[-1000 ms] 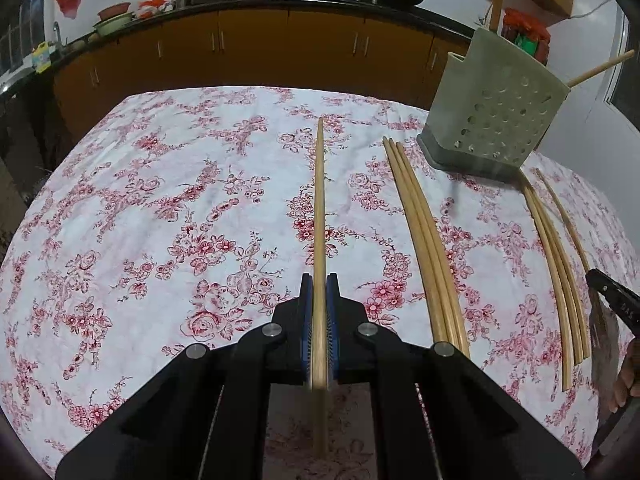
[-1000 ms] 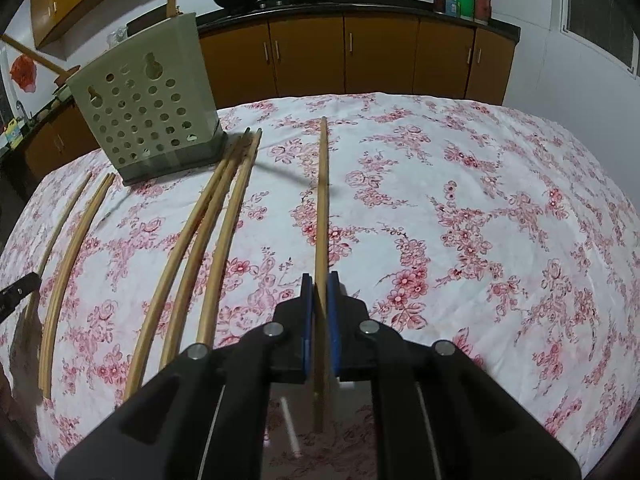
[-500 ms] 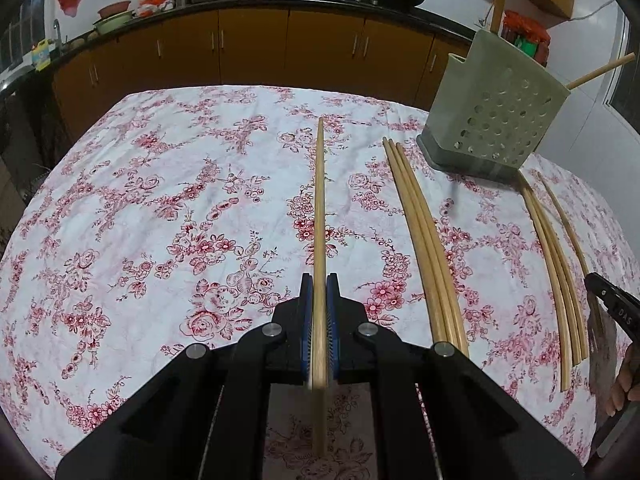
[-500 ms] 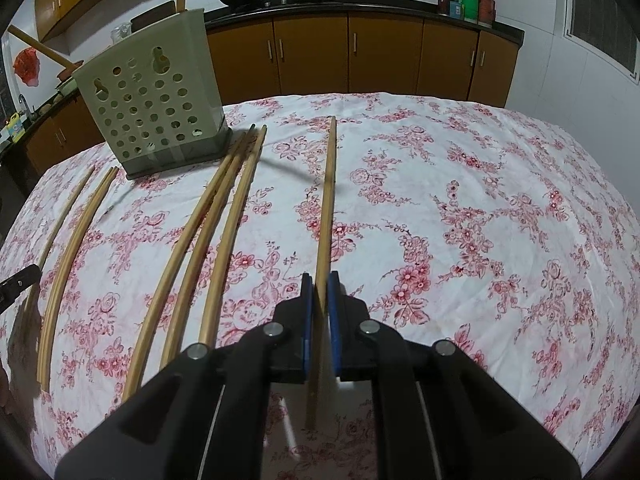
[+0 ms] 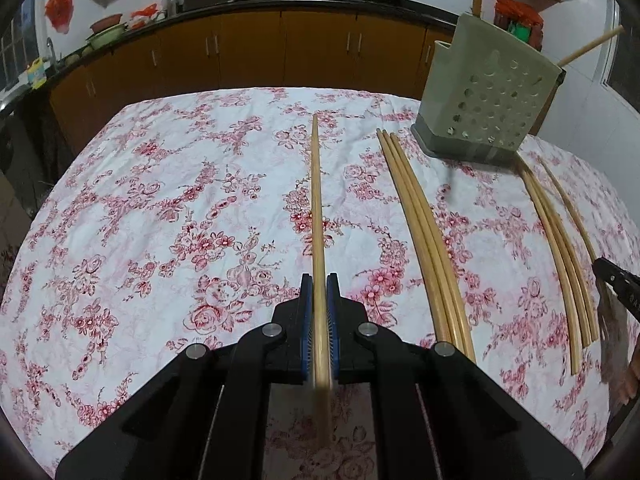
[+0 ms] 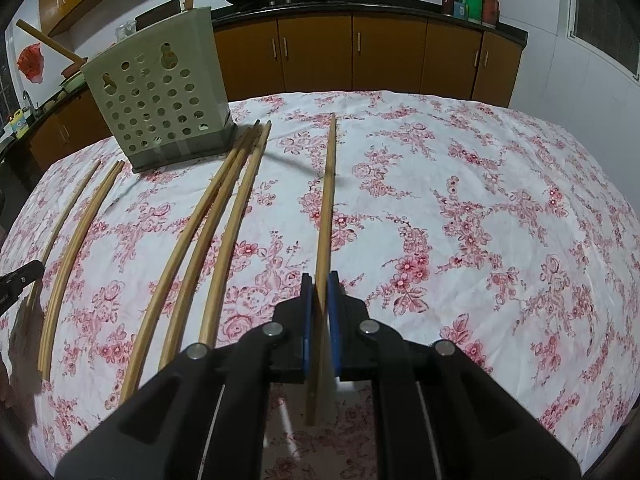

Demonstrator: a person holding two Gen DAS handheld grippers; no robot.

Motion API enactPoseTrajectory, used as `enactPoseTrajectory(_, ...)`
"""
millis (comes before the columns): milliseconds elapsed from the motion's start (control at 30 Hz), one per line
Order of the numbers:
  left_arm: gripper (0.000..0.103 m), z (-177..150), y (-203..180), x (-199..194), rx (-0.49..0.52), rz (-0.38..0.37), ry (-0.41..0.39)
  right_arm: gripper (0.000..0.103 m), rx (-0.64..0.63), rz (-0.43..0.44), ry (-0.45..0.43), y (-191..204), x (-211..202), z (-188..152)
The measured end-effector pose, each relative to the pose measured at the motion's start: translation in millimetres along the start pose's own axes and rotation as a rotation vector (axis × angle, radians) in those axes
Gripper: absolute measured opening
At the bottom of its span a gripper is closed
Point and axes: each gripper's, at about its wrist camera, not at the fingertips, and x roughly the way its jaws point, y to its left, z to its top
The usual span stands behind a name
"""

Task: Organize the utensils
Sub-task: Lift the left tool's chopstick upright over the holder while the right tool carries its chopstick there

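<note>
My left gripper [image 5: 319,280] is shut on a wooden chopstick [image 5: 317,208] that points away over the floral tablecloth. My right gripper [image 6: 319,280] is shut on another wooden chopstick [image 6: 326,208], tilted slightly left. A grey-green perforated utensil holder [image 5: 486,100] stands at the far right in the left wrist view and at the far left in the right wrist view [image 6: 160,92]; two sticks poke out of it. Three loose chopsticks [image 5: 424,236] lie beside the held one, also in the right wrist view [image 6: 208,232]. Several more [image 5: 560,240] lie past the holder.
The table [image 5: 160,220] has a white cloth with red flowers. Wooden cabinets [image 5: 280,52] and a dark counter with woks run behind it. The other gripper's tip shows at the right edge [image 5: 616,284] and at the left edge [image 6: 16,284].
The right gripper has lifted and moved nearer the holder, and its chopstick now tilts. The left gripper has risen slightly with its chopstick.
</note>
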Motion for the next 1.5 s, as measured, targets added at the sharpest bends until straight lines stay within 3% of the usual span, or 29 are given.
enactPoseTrajectory(300, 0.008, 3, -3, -2, 0.014, 0.006, 0.004, 0.008, 0.038, 0.013, -0.037, -8, -9, 4)
enactPoseTrajectory(700, 0.007, 55, 3, -90, -0.054, -0.06, -0.271, 0.008, 0.119, 0.044, -0.347, -30, -99, 46)
enactPoseTrajectory(833, 0.007, 64, 3, -111, -0.067, -0.077, -0.34, 0.008, 0.125, 0.053, -0.403, -30, -113, 51)
enactPoseTrajectory(1100, 0.007, 70, 0, -120, -0.063, -0.076, -0.376, 0.008, 0.118, 0.063, -0.443, -26, -127, 59)
enactPoseTrajectory(1267, 0.007, 84, -5, -145, -0.031, -0.116, -0.423, 0.008, 0.123, 0.138, -0.526, -25, -162, 79)
enactPoseTrajectory(1500, 0.007, 105, -22, -187, 0.01, -0.231, -0.503, 0.008, 0.108, 0.275, -0.648, -11, -213, 112)
